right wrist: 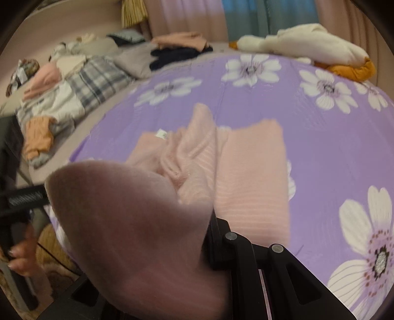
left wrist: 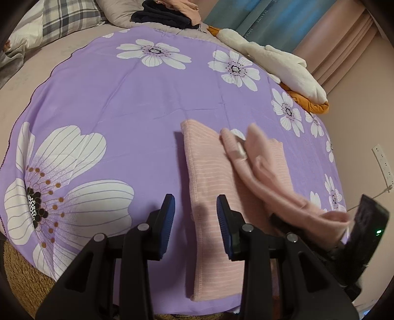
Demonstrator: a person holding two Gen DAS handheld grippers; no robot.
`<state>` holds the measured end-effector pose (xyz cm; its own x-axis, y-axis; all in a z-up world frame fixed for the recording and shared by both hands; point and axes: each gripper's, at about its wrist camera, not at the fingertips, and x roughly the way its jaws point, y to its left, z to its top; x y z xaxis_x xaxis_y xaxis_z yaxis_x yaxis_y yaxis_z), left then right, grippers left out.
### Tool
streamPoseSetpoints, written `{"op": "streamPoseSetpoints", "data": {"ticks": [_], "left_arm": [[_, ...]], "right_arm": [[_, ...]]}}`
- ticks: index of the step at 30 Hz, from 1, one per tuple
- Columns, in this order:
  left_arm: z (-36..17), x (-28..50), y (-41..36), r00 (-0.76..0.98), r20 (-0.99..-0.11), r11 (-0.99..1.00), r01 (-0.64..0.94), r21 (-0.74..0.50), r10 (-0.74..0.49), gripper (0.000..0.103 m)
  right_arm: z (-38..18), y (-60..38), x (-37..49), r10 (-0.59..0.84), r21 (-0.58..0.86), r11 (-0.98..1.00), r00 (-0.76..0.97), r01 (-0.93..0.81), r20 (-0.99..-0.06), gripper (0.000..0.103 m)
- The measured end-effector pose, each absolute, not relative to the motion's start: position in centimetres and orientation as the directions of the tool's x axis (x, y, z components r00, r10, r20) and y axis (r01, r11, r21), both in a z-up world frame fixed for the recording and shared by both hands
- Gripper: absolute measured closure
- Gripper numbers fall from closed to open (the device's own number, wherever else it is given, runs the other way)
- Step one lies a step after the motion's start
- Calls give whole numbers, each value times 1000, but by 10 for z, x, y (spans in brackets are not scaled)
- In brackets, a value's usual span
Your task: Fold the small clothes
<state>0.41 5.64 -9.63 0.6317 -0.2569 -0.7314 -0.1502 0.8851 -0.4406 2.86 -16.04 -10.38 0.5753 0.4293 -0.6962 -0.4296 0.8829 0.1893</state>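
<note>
1. Left wrist view: looking down along the left gripper [left wrist: 195, 211], its two blue-padded jaws spread apart with nothing between the pads, hovering over the near end of a pink striped garment [left wrist: 214, 201].
2. Garment lying flat on a purple bedspread [left wrist: 118, 98] printed with large white flowers; long left edge straight, right part lifted off the flat layer and pulled toward the lower right.
3. Lifted flap ending at the right gripper [left wrist: 344, 221], seen at the right edge as a black body with a small green light; small white label [left wrist: 240, 150] showing on the raised fabric.
4. Farther back: white plush toy [left wrist: 278, 66] lying over an orange cloth [left wrist: 312, 104] at the bedspread's far right edge, dark folded clothes [left wrist: 162, 14] and a plaid pillow [left wrist: 69, 17] beyond.
5. Right wrist view: blurred, with a large fold of the pink garment [right wrist: 246, 177] draped across the near left, hiding one finger of the right gripper [right wrist: 209, 236].
6. Jaws pressed nearly together, pinching the garment's edge; the fabric rising from the flat layer on the bedspread [right wrist: 332, 147] to the pinch.
7. At the lower left edge, a person's hand [right wrist: 21, 256] wrapped round the black handle of the other gripper.
8. In the background, piled clothes and plaid bedding [right wrist: 98, 81] at left, the plush toy [right wrist: 303, 41] at upper right.
</note>
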Motion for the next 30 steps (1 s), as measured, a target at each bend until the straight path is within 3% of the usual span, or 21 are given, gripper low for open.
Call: {"op": "streamPoseSetpoints", "data": {"ticks": [4, 6, 7, 17, 25, 27, 30], "left_arm": [[-87, 4, 56, 647, -708, 878, -122, -463, -284, 64], [-83, 7, 53, 645, -692, 866, -94, -491, -323, 59], [-82, 11, 51, 640, -686, 859, -79, -505, -345, 58], [-80, 42, 24, 557, -664, 818, 49, -574, -499, 42], [-100, 68, 8, 460, -702, 803, 41, -595, -544, 44], [-101, 72, 4, 451, -703, 799, 39, -600, -550, 44], [-104, 79, 0, 439, -704, 797, 48, -603, -559, 44]], "right_arm": [[-101, -165, 25, 491, 265, 854, 525, -448, -696, 74], [-95, -169, 21, 559, 333, 812, 477, -479, -678, 42], [-93, -169, 18, 578, 349, 800, 473, -487, -665, 39], [-67, -192, -6, 640, 395, 761, 494, -515, -588, 33], [-55, -219, -10, 621, 410, 783, 564, -468, -544, 32], [-54, -225, -8, 609, 410, 793, 580, -451, -541, 26], [-57, -233, -4, 575, 408, 818, 605, -406, -551, 24]]}}
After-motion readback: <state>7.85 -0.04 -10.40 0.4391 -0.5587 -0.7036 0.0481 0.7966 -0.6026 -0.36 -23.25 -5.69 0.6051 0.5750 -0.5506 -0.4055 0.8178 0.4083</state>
